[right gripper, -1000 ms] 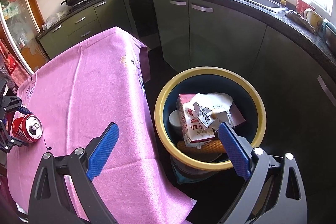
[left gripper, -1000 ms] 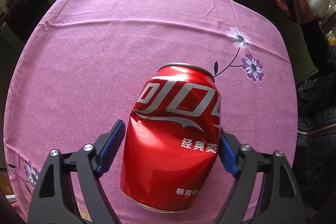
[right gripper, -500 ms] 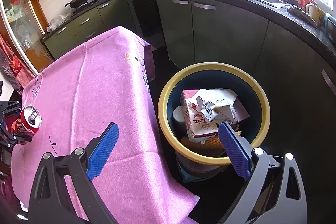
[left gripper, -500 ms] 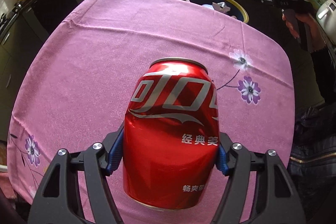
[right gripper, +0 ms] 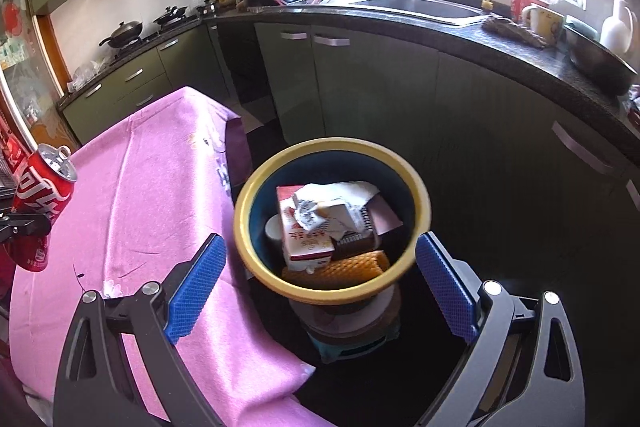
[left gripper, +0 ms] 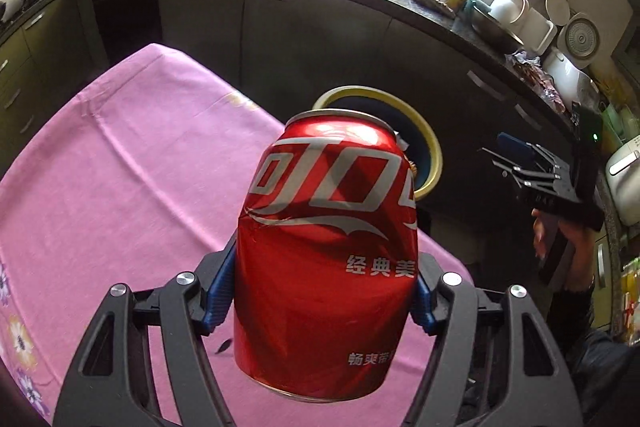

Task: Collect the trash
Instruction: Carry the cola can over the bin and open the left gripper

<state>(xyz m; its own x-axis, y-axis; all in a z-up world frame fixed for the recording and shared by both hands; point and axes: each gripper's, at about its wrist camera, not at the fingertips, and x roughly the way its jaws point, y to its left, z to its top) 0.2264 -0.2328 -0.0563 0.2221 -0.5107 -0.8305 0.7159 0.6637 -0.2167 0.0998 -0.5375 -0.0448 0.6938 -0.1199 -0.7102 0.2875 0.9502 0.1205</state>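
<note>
A dented red cola can (left gripper: 326, 255) hangs above the pink tablecloth (left gripper: 128, 179), and my left gripper (left gripper: 320, 291) is shut on its sides with both blue pads pressed in. The right wrist view shows the same can (right gripper: 40, 203) lifted at the far left. Beyond the table stands a yellow-rimmed dark bin (right gripper: 332, 215) holding a carton, crumpled paper and an orange net. My right gripper (right gripper: 324, 283) hovers open over the bin's near rim with nothing between its fingers. It also shows at the right of the left wrist view (left gripper: 520, 163), held by a hand.
Dark cabinet fronts (right gripper: 352, 87) and a black counter (right gripper: 500, 43) with a sink, pans and cups curve behind the bin. A stove with woks (right gripper: 124, 31) stands at the far left. The bin (left gripper: 424, 143) sits off the table's far corner.
My left gripper closed onto the can, lifted it off the cloth and swung toward the bin and counter. My right gripper drifted slightly, staying open above the bin.
</note>
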